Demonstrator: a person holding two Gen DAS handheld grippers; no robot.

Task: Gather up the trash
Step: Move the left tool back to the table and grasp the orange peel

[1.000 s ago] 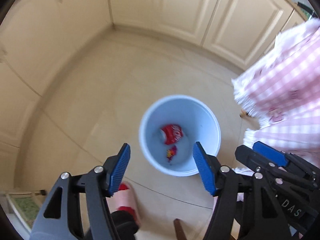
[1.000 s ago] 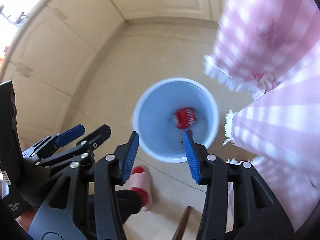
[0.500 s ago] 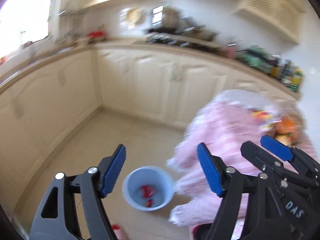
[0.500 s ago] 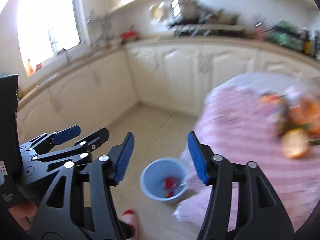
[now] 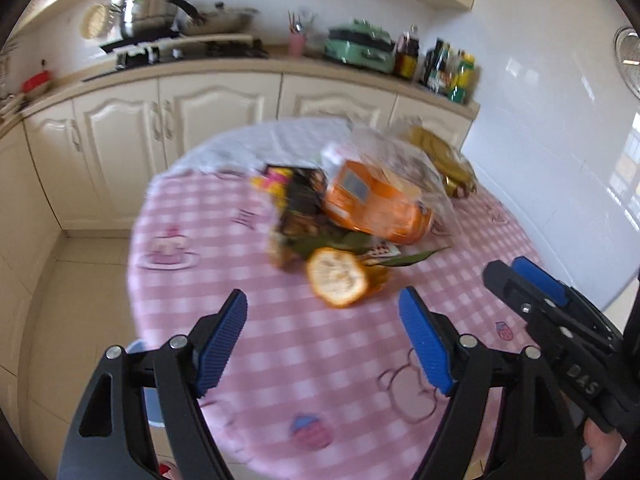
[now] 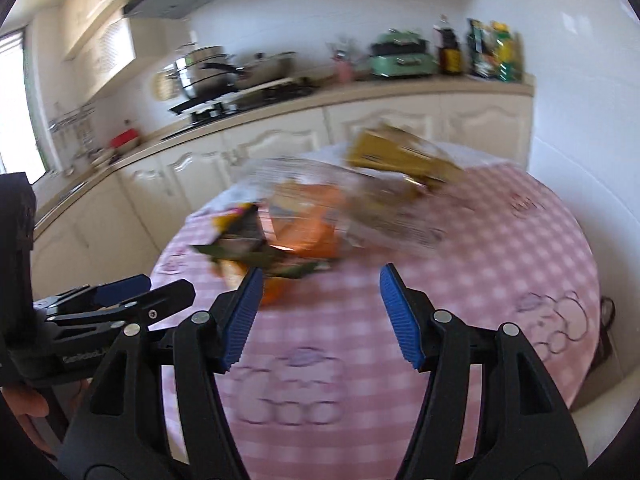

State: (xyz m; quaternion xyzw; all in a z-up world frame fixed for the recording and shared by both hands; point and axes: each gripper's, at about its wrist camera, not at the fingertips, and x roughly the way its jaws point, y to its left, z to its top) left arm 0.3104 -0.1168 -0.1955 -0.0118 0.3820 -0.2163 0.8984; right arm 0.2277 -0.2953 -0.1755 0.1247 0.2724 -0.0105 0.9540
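A heap of trash lies on the round table's pink checked cloth (image 5: 280, 360) (image 6: 480, 260): an orange peel (image 5: 336, 278) nearest, an orange bag in clear plastic (image 5: 376, 200) (image 6: 308, 220), a dark snack wrapper (image 5: 300, 200) (image 6: 240, 236) and a gold packet (image 5: 444, 160) (image 6: 396, 156). My left gripper (image 5: 320, 300) hovers open just short of the peel, nothing between its pads. My right gripper (image 6: 320, 276) hangs over the cloth before the heap, its jaws opening and empty. Each gripper shows at the other view's edge: the right gripper (image 5: 516, 272), the left gripper (image 6: 160, 286).
The blue bin (image 5: 136, 350) peeks out on the floor below the table's left edge. Cream cabinets (image 5: 200, 128) and a counter with pots (image 5: 156, 4), a green appliance (image 5: 360, 48) and bottles (image 5: 452, 68) run behind the table. A white tiled wall (image 5: 540, 120) stands at the right.
Both grippers rose from above the blue bin on the floor and swung over to the table. Their jaws stand wider. The bin with the red can has dropped out of the middle of both views.
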